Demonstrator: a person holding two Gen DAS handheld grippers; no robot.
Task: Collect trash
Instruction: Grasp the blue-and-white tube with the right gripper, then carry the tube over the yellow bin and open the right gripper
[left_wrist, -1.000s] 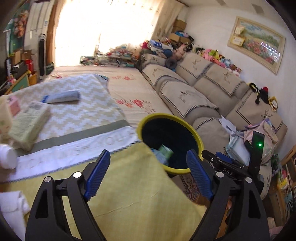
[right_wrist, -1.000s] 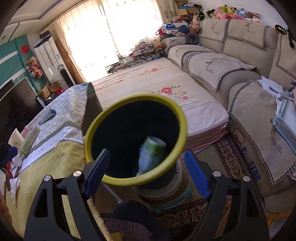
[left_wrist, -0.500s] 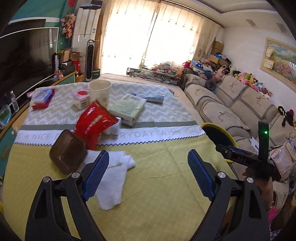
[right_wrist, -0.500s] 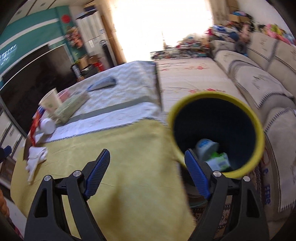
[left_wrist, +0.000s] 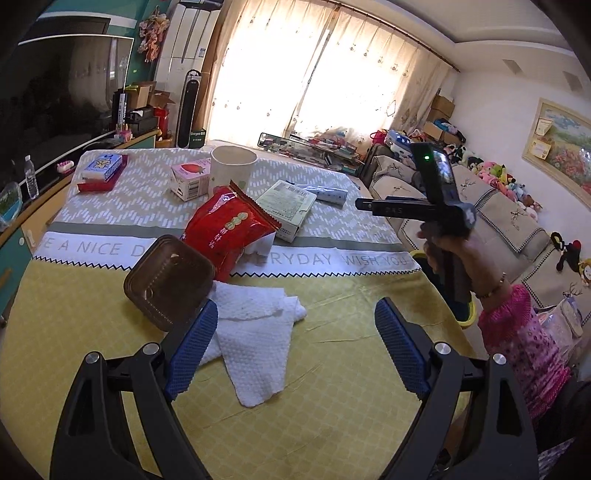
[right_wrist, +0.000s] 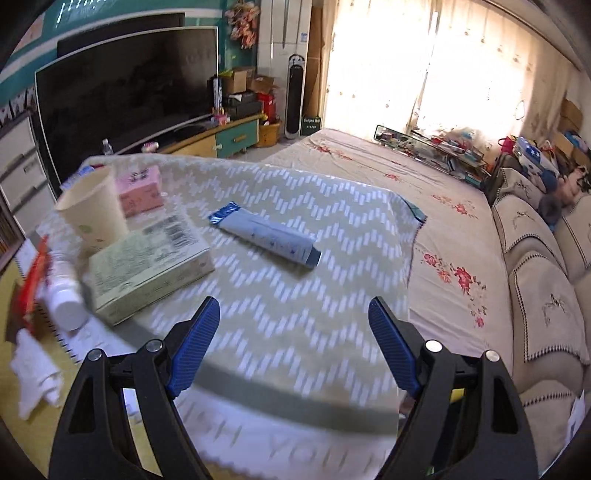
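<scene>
Both sets of jaws stand wide apart w/ nothing between them: left gripper (left_wrist: 293, 345) low centre of its view, right gripper (right_wrist: 293, 345) likewise.

What changed: a sec ago both cams looked at the yellow-rimmed bin, and the right wrist view had a can dropping into it. Now both have swung back to the table. Bin is nearly gone from sight; only a sliver of yellow rim (left_wrist: 467, 321) shows at right of the left view, behind the person's hand (left_wrist: 452, 251) holding the right tool. So one drop looks done, and both tools are free for the next pick.

Trash still on the table, left view: white paper towel (left_wrist: 258, 339) lies just ahead of the left pads, lower centre, partly under the left finger. Brown square container (left_wrist: 168, 282) tilts just left of it, touching the red snack bag (left_wrist: 227, 230) at mid frame. Behind: green box (left_wrist: 291, 206), paper cup (left_wrist: 232, 168), pink carton (left_wrist: 190, 181), blue box (left_wrist: 101, 168) upper left.

Right view: blue tube (right_wrist: 266, 236) lies at centre, ahead of the pads and apart from them, on the zigzag cloth (right_wrist: 295, 295). Green box, cup and a white bottle (right_wrist: 66, 302) sit at left, blurred.

Judgement: left is lined up for the towel, right for the tube. Several items remain, so the job is only partway done.
</scene>
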